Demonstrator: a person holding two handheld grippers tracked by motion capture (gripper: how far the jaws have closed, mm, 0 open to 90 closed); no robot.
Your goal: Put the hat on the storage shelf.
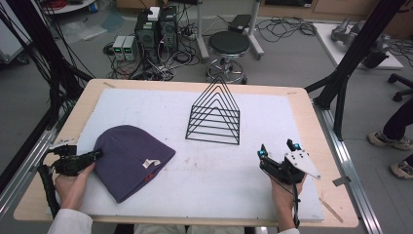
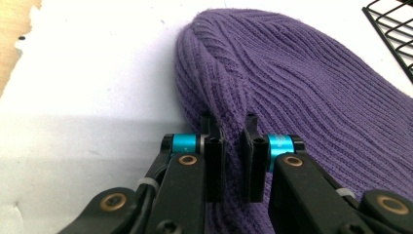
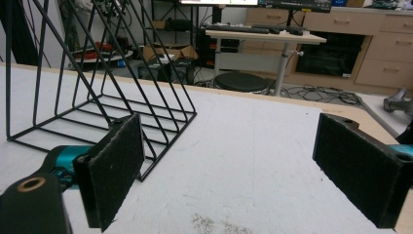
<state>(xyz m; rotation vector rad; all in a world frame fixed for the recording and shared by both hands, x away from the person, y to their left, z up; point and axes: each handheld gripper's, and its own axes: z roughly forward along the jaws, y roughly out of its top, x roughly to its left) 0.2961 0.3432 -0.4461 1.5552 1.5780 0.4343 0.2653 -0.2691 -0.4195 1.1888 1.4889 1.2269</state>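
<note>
Left gripper (image 2: 233,146) pinches the purple ribbed knit beanie's (image 2: 302,92) edge, jaws nearly together; lift gently. Right gripper (image 3: 234,170) gapes empty beside the beanie.

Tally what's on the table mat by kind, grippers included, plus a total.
Purple knit beanie: 1
Black wire rack: 1
Handheld grippers: 2, the left gripper pinching a fold at the beanie's edge, the right gripper open over the white mat
Total: 4
</note>
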